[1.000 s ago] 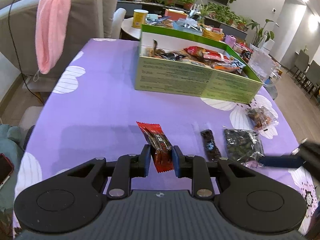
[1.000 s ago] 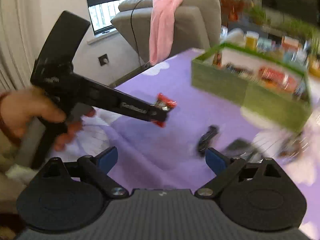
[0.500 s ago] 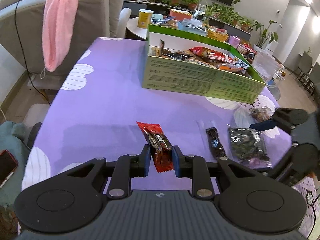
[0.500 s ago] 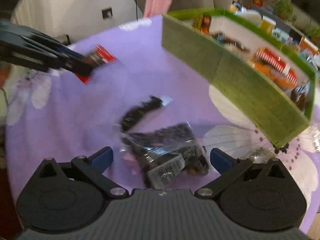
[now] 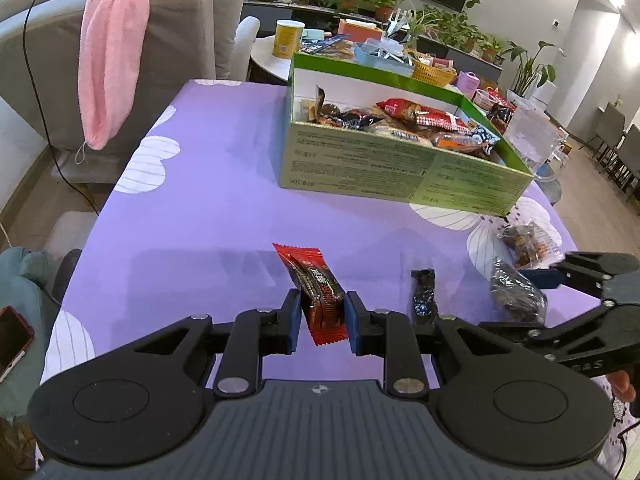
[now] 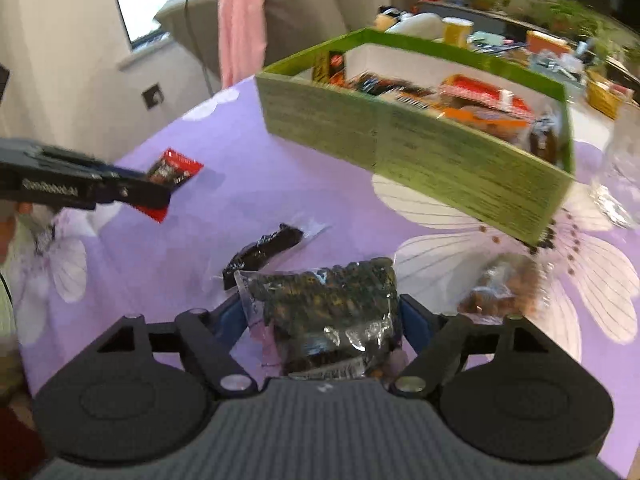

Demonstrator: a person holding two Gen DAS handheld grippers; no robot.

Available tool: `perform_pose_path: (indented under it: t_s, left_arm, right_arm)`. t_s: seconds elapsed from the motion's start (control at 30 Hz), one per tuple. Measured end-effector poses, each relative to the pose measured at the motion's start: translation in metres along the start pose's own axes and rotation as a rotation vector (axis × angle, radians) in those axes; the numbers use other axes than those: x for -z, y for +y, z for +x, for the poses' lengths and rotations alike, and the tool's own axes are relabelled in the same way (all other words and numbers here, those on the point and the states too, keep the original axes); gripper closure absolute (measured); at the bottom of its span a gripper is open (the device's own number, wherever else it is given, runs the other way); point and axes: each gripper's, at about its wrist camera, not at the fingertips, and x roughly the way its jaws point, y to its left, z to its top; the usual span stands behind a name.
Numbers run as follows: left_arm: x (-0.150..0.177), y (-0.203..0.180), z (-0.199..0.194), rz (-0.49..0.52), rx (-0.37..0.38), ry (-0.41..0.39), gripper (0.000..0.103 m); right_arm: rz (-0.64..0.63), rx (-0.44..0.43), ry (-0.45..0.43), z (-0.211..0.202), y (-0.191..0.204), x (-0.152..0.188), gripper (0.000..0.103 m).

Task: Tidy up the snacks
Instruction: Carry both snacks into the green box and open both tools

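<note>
A purple flower-print surface (image 5: 224,208) carries everything. Beyond its far left edge stands a grey armchair (image 5: 176,40) with a pink towel (image 5: 108,60) draped over it. Toward the far side of the surface sits a green cardboard box (image 5: 400,168), open on top and already full of snack packets.

Nearer, a clear bag of dark snacks (image 6: 328,304) lies between the pads of the right tongs (image 6: 324,320), whose jaws are closing around it; the blue pads sit just at its edges, and whether they press yet cannot be told. A clear bag of brown snacks (image 6: 504,288) rests just to its right, a slim black packet (image 6: 264,248) just to its left.

The left tongs (image 5: 322,320) are clamped on a red snack bar (image 5: 316,284), held above the surface, well short of the box.
</note>
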Motion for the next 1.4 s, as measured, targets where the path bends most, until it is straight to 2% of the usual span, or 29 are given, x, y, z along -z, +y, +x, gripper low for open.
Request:
perform_pose_path:
  t_s: [0.3, 0.57, 0.77, 0.9, 1.03, 1.17, 1.4]
  left_arm:
    - [-0.015, -0.003, -0.012, 0.012, 0.013, -0.048, 0.082]
    - [-0.032, -0.012, -0.018, 0.027, 0.023, -0.08, 0.082]
    - [-0.065, -0.028, -0.017, 0.063, 0.051, -0.124, 0.082]
    - [-0.093, -0.043, -0.004, 0.104, 0.068, -0.134, 0.082]
    - [-0.118, -0.051, 0.02, 0.128, 0.076, -0.133, 0.082]
    - [-0.138, -0.054, 0.048, 0.136, 0.074, -0.122, 0.081]
    - [-0.149, -0.046, 0.091, 0.135, 0.065, -0.074, 0.081]
  right_arm:
    - [0.082, 0.058, -0.138, -0.033, -0.007, -0.025, 0.026]
    - [0.115, 0.051, -0.208, -0.035, -0.014, -0.041, 0.026]
    - [0.156, 0.073, -0.301, -0.046, -0.025, -0.066, 0.026]
    - [0.181, 0.123, -0.344, -0.045, -0.038, -0.089, 0.026]
    - [0.221, 0.152, -0.352, -0.032, -0.055, -0.109, 0.026]
    - [0.25, 0.17, -0.322, -0.009, -0.071, -0.124, 0.026]
    - [0.268, 0.183, -0.267, 0.025, -0.087, -0.132, 0.026]
